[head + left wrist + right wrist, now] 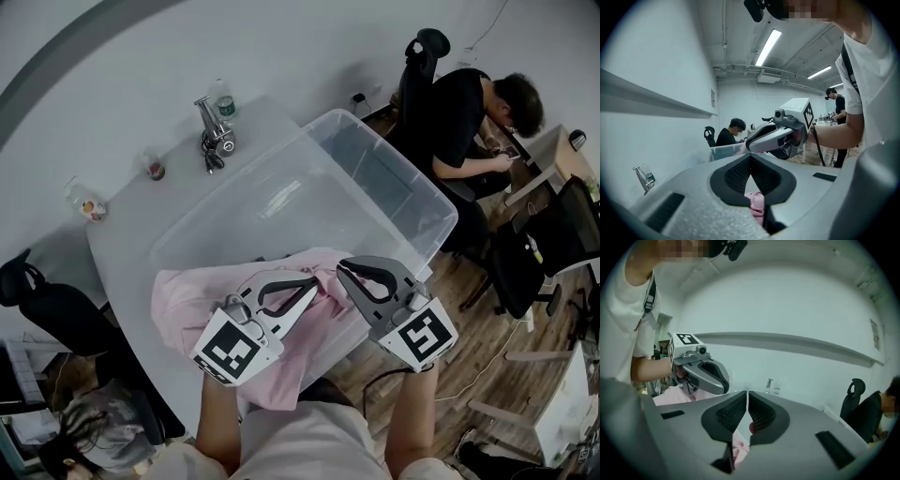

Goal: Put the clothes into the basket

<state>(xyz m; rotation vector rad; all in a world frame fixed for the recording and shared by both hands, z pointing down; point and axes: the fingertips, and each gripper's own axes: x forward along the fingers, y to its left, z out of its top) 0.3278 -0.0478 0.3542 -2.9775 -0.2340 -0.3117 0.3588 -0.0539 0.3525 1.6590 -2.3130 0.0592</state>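
Pink cloth, the garment (pixel 202 300), lies at lower centre of the head view, draped across the near rim of the clear basket (pixel 394 159). Its long axis runs left to right along that rim, and most of it is outside on the tabletop (pixel 150 216). The left tool (pixel 309 283) and right tool (pixel 345 270) meet close together on it, probably to lift it over the rim.

The left gripper view shows the left tool (pixel 750 157) pressed together, pinching pink fabric (pixel 757 204).

In the right gripper view the right tool (pixel 747 394) is likewise clamped on fabric (pixel 738 446).

Quick headcount: two claws, left claw (pixel 314 279) and right claw (pixel 342 270), one pink garment (pixel 202 300), one clear basket (pixel 375 178), one white worktop (pixel 141 220), one person sitting (pixel 464 112) nearby.
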